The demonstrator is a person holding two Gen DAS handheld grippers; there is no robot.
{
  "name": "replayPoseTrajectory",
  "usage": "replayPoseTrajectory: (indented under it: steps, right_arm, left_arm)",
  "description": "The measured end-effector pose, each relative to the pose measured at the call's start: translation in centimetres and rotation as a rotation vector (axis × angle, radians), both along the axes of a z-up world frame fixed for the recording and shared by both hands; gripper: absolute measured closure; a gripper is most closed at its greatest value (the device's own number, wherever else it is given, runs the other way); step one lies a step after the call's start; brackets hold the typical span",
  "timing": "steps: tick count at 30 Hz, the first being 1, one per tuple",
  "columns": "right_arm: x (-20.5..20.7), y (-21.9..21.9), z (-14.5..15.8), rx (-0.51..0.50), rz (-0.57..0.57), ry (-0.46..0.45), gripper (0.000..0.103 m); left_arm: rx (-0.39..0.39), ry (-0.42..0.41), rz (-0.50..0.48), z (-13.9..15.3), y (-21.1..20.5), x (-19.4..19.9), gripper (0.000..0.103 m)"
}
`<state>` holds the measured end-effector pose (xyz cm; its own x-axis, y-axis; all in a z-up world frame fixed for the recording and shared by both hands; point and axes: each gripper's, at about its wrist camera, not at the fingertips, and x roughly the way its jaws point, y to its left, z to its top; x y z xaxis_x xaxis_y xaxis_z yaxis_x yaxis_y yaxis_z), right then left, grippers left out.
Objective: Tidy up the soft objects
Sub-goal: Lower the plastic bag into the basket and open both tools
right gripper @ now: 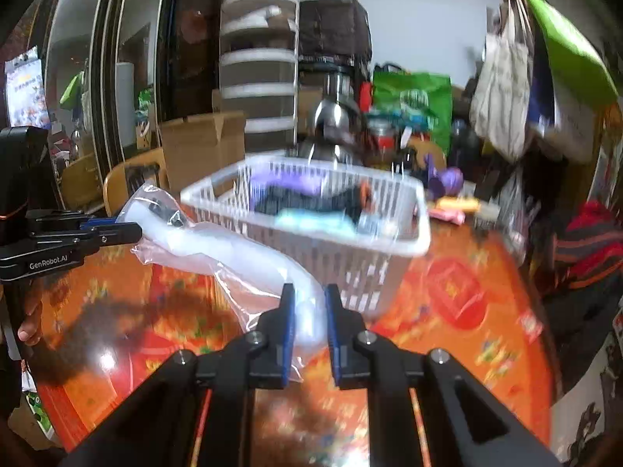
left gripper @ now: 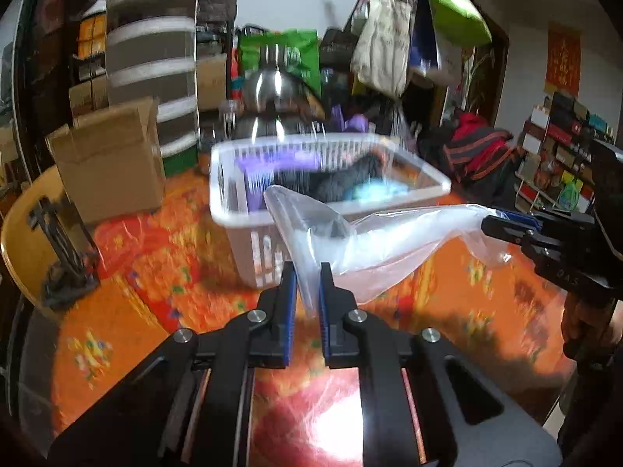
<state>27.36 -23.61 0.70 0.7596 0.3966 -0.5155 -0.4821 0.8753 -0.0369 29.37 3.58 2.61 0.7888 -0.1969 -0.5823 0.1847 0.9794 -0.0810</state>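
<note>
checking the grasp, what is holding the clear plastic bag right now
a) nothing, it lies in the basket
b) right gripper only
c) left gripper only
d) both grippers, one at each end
d: the left gripper and right gripper each pinch an end of the clear plastic bag, stretched in front of the basket.

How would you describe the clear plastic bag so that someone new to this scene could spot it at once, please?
Start at the white slatted laundry basket on the orange patterned tablecloth. Just in front of it, the clear plastic bag hangs stretched in the air between the left claw and the right claw, each shut on one end. It is the only see-through, crinkled item, and holds something pale.
</note>
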Motion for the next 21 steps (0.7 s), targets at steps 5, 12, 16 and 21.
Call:
replayPoseTrajectory:
  steps: [5, 12, 16, 21]
  right_arm:
    - [2.8, 0.7, 5.2, -0.01, -0.007, -0.057, 0.09]
    - [10.9, 2.4, 7.8, -0.091, -0.055, -0.074, 0.09]
    - [14.4, 3.5, 6.4, -0.161, -0.071, -0.068, 0.09]
    - [16.5, 3.9, 4.0, -0.194, -0.079, -0.06, 0.09]
  left_arm:
    - [-0.003, -0.059, 0.027, 5.7, 0.5, 2.5, 0.094]
    - [0.028, -0.04, 0.085, 9.2, 0.0, 10.3, 0.094]
    - [0.029, 0.015, 0.114, 7.6, -0.2, 14.3, 0.094]
    - [0.039, 0.065, 0.139, 4.6, -0.7, 17.2, 0.093]
